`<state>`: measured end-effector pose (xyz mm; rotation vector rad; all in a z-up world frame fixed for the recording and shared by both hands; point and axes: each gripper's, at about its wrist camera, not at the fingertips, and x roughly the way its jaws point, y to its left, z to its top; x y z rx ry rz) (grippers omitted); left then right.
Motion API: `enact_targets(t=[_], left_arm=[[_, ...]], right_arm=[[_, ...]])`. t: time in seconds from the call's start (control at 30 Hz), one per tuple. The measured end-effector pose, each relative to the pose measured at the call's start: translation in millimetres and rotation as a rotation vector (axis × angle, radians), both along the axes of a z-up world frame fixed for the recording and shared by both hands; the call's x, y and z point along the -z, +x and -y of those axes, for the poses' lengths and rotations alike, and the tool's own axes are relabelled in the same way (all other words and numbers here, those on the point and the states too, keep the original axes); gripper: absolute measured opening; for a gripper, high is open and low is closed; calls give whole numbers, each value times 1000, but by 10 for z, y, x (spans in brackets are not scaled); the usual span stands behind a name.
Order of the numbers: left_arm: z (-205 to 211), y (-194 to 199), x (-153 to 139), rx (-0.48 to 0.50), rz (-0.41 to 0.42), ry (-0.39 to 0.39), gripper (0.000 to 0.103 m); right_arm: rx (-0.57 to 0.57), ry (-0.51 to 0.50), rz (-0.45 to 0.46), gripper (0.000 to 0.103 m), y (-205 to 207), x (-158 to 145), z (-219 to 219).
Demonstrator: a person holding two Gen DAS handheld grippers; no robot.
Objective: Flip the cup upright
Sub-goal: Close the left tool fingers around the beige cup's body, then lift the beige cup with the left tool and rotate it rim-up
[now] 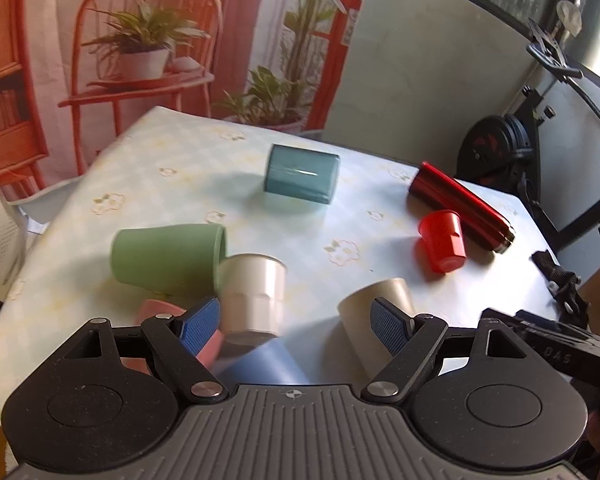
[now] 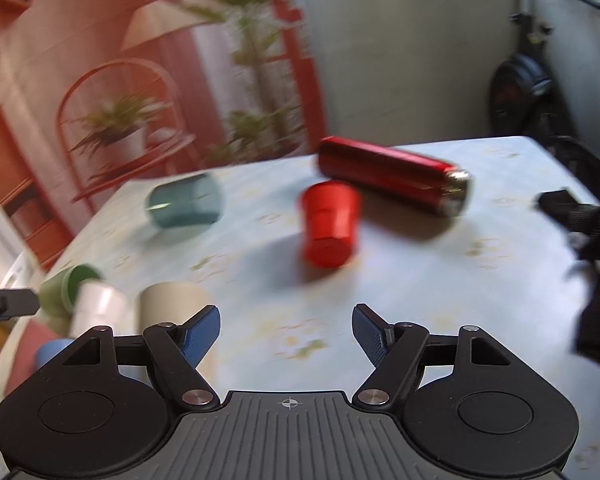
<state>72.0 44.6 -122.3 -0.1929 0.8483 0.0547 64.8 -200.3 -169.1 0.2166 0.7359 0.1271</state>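
A: Left gripper (image 1: 296,326) is over the near cluster of cups, jaws spread wide, nothing between the pads. The white cup (image 1: 254,296) sits just ahead of the left-hand pad, mouth up, and looks tilted and blurred.

B: What's around it?

A: The green cup (image 1: 168,258) lies on its side, just beyond that same pad, with its rim touching the white one. A pink cup (image 1: 160,312) peeks out behind the pad, and a blue cup (image 1: 268,364) lies below the gap, close to the gripper body. A beige cup (image 1: 374,312) is on its side behind the right-hand pad.

B: And farther out?

A: A teal cup (image 1: 302,180) lies on its side, well ahead of the jaws. Far ahead to the right, a red cup (image 1: 442,240) lies tipped over beside a red flask (image 1: 462,206), also lying down.

B: The other side?

A: Right gripper (image 2: 286,334) hovers above the pale flowered surface (image 2: 420,280), jaws wide apart and empty. From here the red cup (image 2: 330,224) is straight ahead, base toward the camera, just in front of the flask (image 2: 396,178). The picture is motion-blurred. A black strap (image 2: 596,248) sits off to the right.
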Motion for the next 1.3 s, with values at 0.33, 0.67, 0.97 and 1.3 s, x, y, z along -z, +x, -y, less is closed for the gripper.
enact_targets(t=[0.33,0.67,0.97,1.3], left_arm=[[434,544,276,91,-112,-136,84],[464,919,706,-22,-281,-277,83],[433,993,952,-36,-315,-284,78],[520,959,951,34,-276,-264,72]], right_arm=[[123,11,34,70,-81,-20,507],[160,36,15,71,-184,83,680],[193,50,-14,70,-182,158,757],[205,58,-29,70,-198,165,786]])
